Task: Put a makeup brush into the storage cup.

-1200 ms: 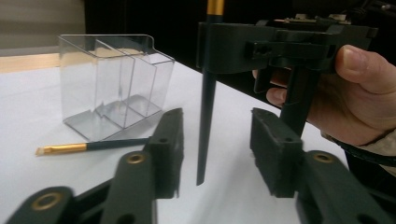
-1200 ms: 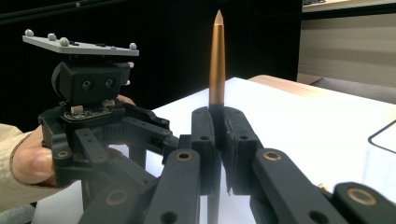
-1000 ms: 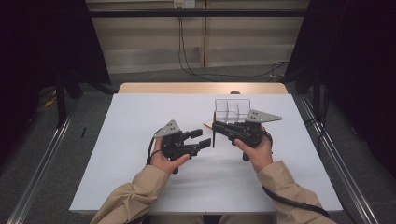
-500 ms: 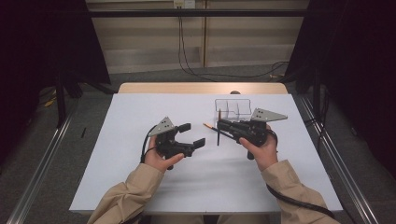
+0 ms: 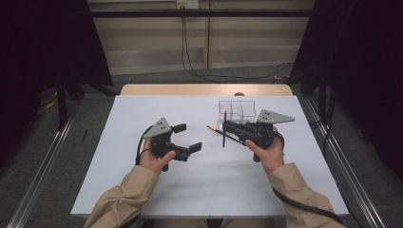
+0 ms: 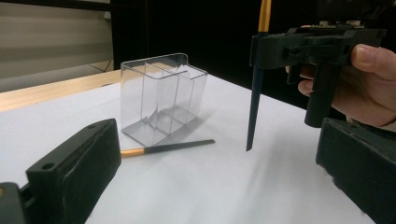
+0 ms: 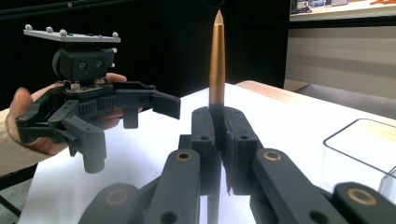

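Two grippers hover over the white table [image 5: 119,180] in the high view: the left gripper [image 5: 186,137] with jaws spread wide and nothing between them, the right gripper [image 5: 225,127] clamped on an upright pencil [image 5: 224,130]. The left gripper view shows a second pencil [image 6: 168,148] lying flat just before the clear organizer [image 6: 161,95]. In the right gripper view, the jaws pinch the held pencil, gold end up.

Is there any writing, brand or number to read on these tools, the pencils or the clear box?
None can be read.
Clear box: no print.
Held pencil and lying pencil: no lettering visible.
Left gripper and right gripper: plain black, no labels.
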